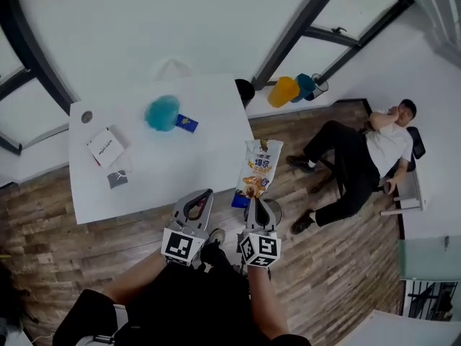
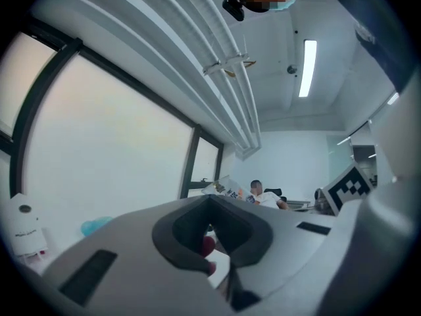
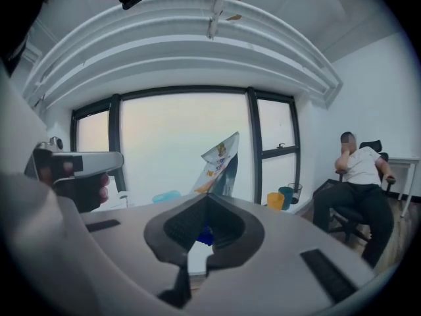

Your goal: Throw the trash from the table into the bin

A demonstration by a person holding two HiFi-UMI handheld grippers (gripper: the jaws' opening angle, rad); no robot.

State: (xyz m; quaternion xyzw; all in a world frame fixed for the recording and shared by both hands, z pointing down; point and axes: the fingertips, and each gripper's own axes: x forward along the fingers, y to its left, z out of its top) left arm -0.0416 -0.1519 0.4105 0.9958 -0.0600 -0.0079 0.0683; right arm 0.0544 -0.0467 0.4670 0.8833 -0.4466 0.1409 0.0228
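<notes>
My right gripper (image 1: 253, 202) is shut on the bottom edge of a white and orange snack bag (image 1: 258, 167), which stands upright in the air just off the table's right edge. In the right gripper view the bag (image 3: 220, 160) rises from the closed jaws of that gripper (image 3: 208, 206). My left gripper (image 1: 199, 197) hovers over the table's near edge, to the left of the right one. Its jaws (image 2: 210, 206) stand together; a small reddish bit shows in the hollow between them, and I cannot tell what it is. Coloured bins (image 1: 283, 91) stand on the floor by the window.
On the white table (image 1: 209, 157) lie a teal crumpled wad (image 1: 162, 112), a small blue packet (image 1: 186, 123), a white box (image 1: 105, 147) and a grey packet (image 1: 117, 178). A person (image 1: 367, 153) sits in a chair on the wooden floor at the right.
</notes>
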